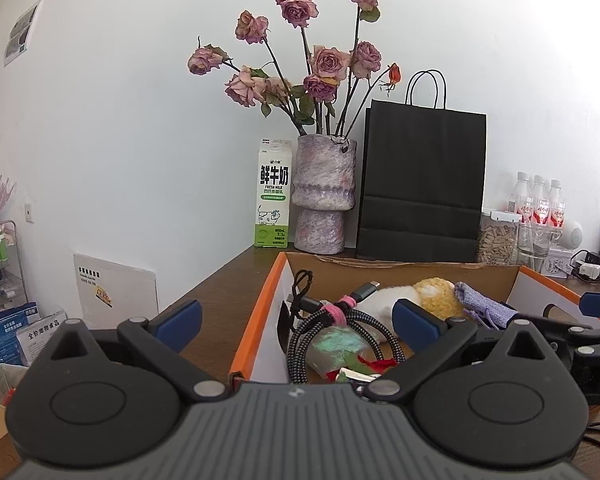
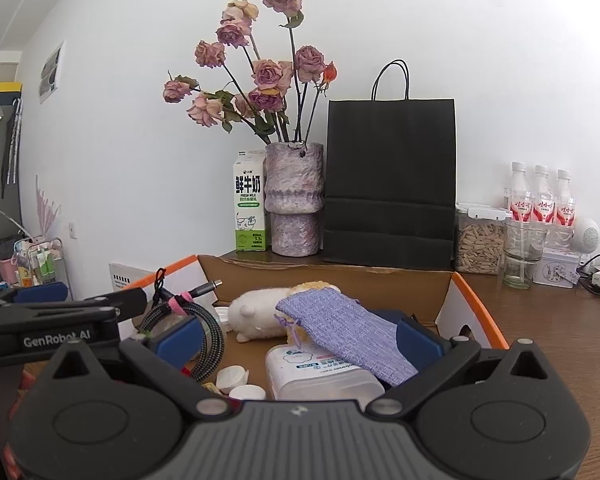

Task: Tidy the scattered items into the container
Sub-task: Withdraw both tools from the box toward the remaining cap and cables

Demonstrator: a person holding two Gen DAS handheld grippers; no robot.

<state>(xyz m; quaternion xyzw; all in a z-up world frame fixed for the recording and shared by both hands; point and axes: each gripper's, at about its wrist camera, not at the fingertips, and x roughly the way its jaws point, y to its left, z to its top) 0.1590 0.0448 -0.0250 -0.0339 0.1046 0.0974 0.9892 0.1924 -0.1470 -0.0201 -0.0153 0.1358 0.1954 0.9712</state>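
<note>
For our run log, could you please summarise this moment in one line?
left gripper: open, empty | right gripper: open, empty | cable, pouch: in box

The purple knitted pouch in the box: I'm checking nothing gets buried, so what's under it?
The purple knitted pouch lies across a white plastic wipes pack and a white plush toy. Anything beneath its middle is hidden.

box (image 1: 260, 320) near wall behind left gripper (image 1: 296, 320), white bottle (image 2: 320, 376) base hidden by right gripper (image 2: 298, 340)
</note>
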